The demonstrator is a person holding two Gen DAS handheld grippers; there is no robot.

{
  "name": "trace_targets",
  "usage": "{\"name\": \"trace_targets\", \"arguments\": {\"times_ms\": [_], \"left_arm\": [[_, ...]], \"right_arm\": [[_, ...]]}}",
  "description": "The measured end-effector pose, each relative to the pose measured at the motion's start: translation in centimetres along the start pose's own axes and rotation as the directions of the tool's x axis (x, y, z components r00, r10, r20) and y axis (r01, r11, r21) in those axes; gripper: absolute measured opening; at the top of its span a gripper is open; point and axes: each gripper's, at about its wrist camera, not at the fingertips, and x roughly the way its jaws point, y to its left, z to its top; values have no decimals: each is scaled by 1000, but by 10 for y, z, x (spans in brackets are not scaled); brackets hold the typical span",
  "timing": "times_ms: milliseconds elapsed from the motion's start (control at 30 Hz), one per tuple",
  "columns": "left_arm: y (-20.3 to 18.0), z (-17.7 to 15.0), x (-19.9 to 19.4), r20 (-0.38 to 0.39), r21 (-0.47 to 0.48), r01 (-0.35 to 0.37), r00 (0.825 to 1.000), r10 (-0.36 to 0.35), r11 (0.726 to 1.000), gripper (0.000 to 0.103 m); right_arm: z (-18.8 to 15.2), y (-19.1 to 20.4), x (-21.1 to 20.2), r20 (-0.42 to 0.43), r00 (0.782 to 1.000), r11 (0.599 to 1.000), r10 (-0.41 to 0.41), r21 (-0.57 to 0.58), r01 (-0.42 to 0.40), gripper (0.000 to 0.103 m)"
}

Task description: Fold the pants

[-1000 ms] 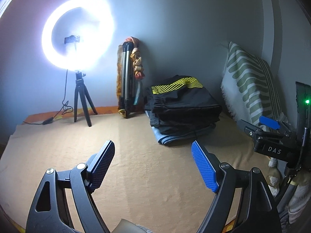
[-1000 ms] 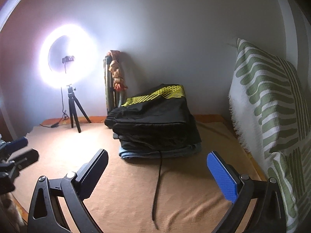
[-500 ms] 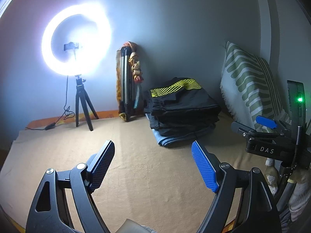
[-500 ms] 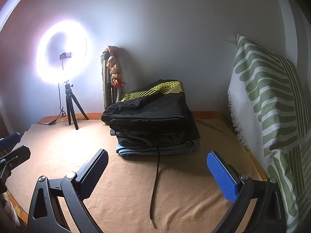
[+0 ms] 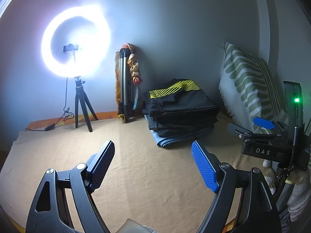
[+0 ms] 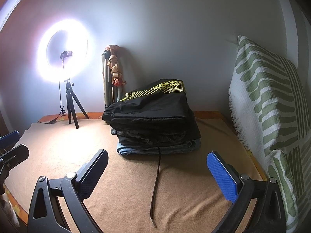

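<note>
A stack of folded pants [image 5: 182, 104] [image 6: 153, 112] lies on the tan blanket [image 5: 64, 149] near the back wall. The top pair is black with a yellow wave pattern, and a blue pair lies at the bottom. A dark drawstring [image 6: 156, 174] trails from the stack toward me. My left gripper [image 5: 152, 144] hovers open and empty over bare blanket, short of the stack. My right gripper [image 6: 157, 153] is also open and empty, just in front of the stack and over the drawstring. Each gripper shows at the edge of the other's view: the right gripper [image 5: 242, 123], the left gripper [image 6: 13, 143].
A lit ring light [image 5: 75, 42] on a small tripod stands at the back left, its cable running along the blanket. A folded tripod with a cloth [image 5: 126, 83] leans on the wall. A green-and-white pillow [image 6: 272, 106] stands against the right side.
Both views have drifted only slightly. The jaws of both grippers stand as wide as before, and the stack has not moved.
</note>
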Motion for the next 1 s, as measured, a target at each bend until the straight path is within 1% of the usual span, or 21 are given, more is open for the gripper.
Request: {"name": "trace_targets", "arguments": {"times_ms": [267,1000], "left_arm": [[0,0,0,0,0,0,1000,0,1000,82],[3,-1,3,-23,-20,-4,1000,3,1000,82]], "right_arm": [[-2,-1,1,-12,1000,1000,8,11,-8,103],[-3,0,0,-12,1000,1000,11,10,-10,103]]}}
